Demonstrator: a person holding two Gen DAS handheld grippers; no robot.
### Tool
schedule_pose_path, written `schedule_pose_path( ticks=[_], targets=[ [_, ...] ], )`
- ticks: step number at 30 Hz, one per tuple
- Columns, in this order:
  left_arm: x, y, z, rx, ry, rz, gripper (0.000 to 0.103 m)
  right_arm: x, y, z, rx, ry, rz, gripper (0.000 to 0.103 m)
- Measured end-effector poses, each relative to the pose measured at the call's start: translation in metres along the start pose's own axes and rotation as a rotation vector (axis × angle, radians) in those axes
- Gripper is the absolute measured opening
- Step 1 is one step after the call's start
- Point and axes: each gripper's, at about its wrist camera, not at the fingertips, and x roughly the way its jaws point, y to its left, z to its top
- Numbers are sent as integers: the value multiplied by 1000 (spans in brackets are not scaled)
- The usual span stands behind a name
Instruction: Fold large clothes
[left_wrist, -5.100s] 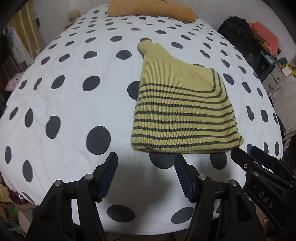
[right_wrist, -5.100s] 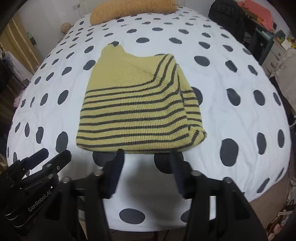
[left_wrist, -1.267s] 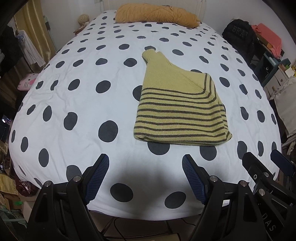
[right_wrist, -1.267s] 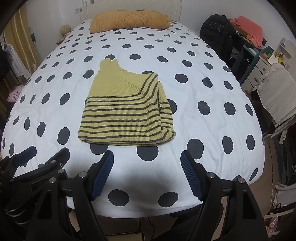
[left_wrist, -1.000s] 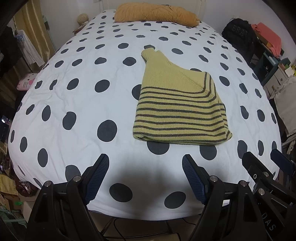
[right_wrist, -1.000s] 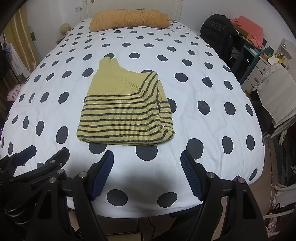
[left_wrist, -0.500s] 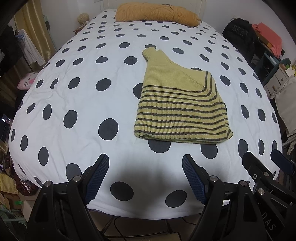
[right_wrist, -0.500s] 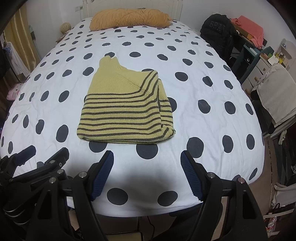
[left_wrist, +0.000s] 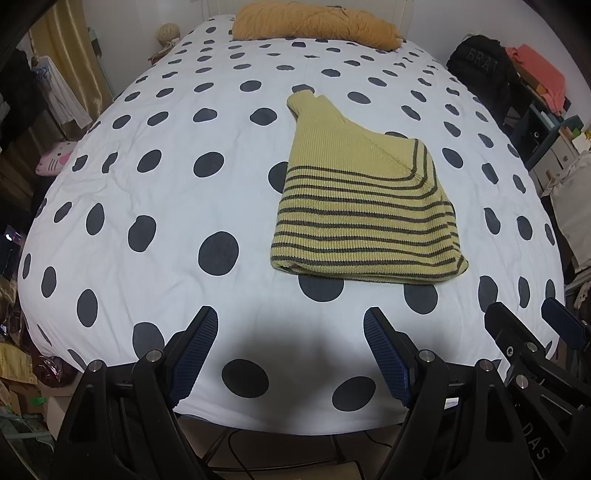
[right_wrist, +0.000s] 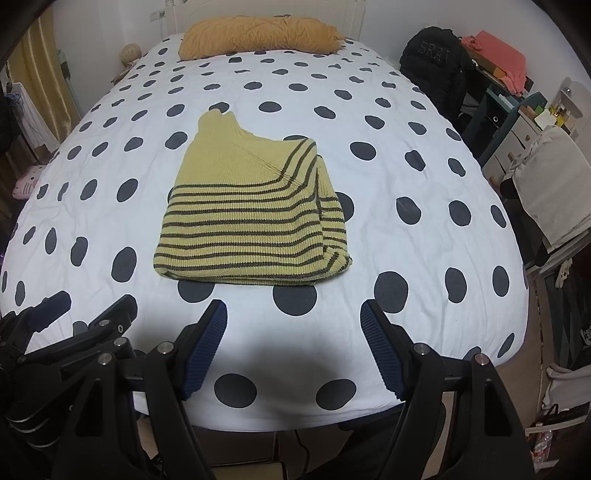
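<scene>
Above the near edge of the bed, the left gripper (left_wrist: 290, 332) hung with its jaws spread wide and nothing between them; its blue ribbed pads (left_wrist: 192, 347) touched neither cloth nor cover. Just beside it the right gripper (right_wrist: 293, 325) stood much the same, jaws well apart and empty, tilted down toward the mattress. Each gripper showed at the edge of the other's view: the right one at the lower right corner of the left wrist view, the left one at the lower left corner of the right wrist view.

Beyond the fingertips, apart from both grippers, the yellow sweater (left_wrist: 364, 218) with dark stripes lay folded into a compact bundle on the white bed cover (left_wrist: 147, 184) with dark dots. Its folded near edge faced the grippers, its plain yellow neck end pointed toward the headboard, and one striped flap lay diagonally across the top.

Farther out, an orange pillow (right_wrist: 258, 35) rested at the head of the bed. A black backpack (right_wrist: 432, 62) stood to the right of the bed, near shelves holding an orange cloth.
</scene>
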Motion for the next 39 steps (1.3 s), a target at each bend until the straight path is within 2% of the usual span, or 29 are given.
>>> schedule_pose_path(
  ticks=[39],
  targets=[
    [1, 2, -2, 0, 9, 14, 81, 3, -2, -1, -6, 8, -1, 75]
  ],
)
